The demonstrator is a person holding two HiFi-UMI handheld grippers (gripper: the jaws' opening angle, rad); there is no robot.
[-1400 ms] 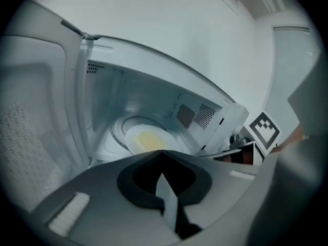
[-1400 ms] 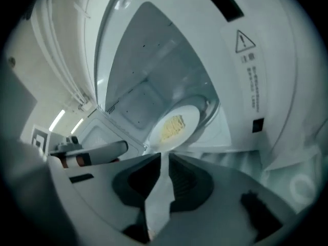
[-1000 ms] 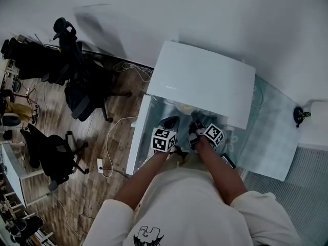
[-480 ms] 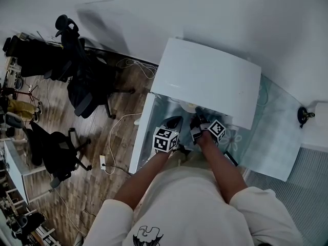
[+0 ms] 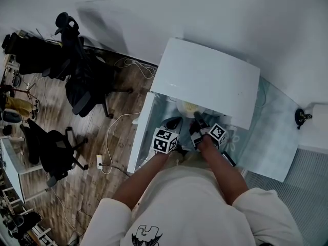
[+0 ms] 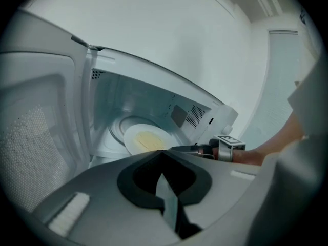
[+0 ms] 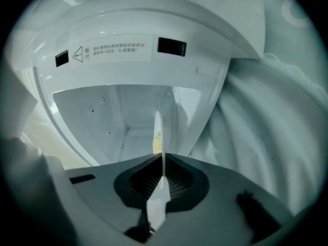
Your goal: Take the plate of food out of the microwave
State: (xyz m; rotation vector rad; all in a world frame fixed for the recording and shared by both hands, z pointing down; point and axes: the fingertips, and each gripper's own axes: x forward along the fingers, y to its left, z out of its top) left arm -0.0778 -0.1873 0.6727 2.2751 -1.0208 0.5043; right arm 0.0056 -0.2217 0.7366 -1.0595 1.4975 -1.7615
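Note:
A white microwave [image 5: 205, 78] stands with its door [image 5: 139, 137] swung open to the left. A white plate [image 5: 188, 107] with yellow food sticks out of the cavity's front. My right gripper [image 5: 196, 118] is shut on the plate's near rim; in the right gripper view the plate [image 7: 158, 129] shows edge-on between the jaws of my right gripper [image 7: 160, 158]. The left gripper view shows the plate [image 6: 145, 140] over the turntable, with the right gripper [image 6: 179, 148] on its edge. My left gripper [image 5: 171, 122] [image 6: 163, 152] hovers shut and empty just left of the plate, in front of the door [image 6: 36, 137].
The microwave sits on a table with a pale patterned cloth [image 5: 271, 132], which bunches up at the right [image 7: 266, 127]. A small black object [image 5: 300, 118] stands at the table's far right. Office chairs [image 5: 82, 86] and cables [image 5: 115, 137] occupy the wooden floor to the left.
The plate has slid further out of the microwave with my right gripper shut on it. My left gripper has stayed almost still.

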